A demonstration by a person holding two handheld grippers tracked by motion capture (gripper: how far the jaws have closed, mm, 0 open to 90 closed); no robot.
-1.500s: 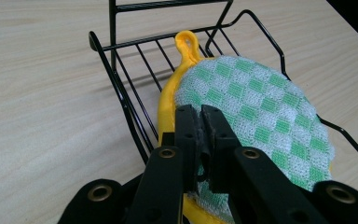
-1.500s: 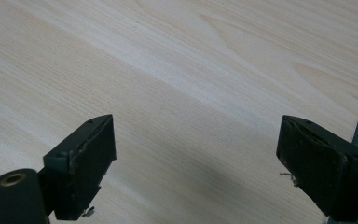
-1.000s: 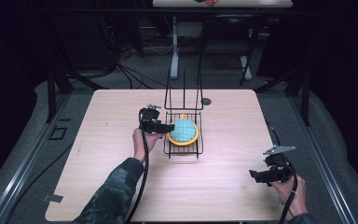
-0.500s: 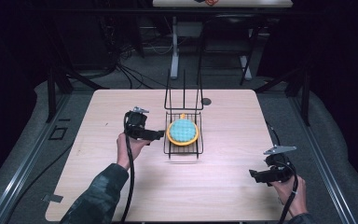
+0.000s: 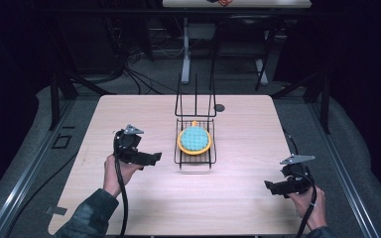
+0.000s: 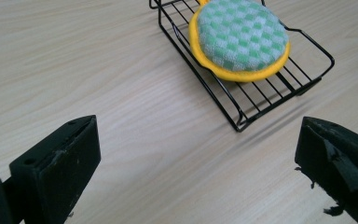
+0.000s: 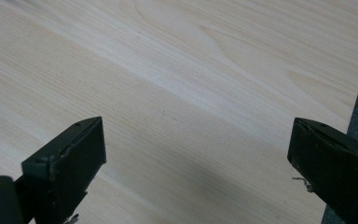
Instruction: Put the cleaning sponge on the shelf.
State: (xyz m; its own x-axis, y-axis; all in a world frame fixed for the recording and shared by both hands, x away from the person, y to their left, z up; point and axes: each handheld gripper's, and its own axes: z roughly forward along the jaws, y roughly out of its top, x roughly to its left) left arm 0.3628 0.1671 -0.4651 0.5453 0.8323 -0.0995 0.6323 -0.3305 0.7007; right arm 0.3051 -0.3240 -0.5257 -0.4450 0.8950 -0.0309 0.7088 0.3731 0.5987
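Round green-and-yellow scrubbing pad [image 5: 194, 140] lies flat in the tray of the black wire rack [image 5: 195, 157], which stands mid-table toward the far edge; its placing there looks finished. Left gripper [image 5: 154, 158] sits apart from the rack on its left, jaws just opened to full spread with nothing between them, consistent with a release and pull-away. Right gripper [image 5: 269, 185] waits near the table's [image 5: 129, 106] near right corner, jaws spread and empty, out of the working area.
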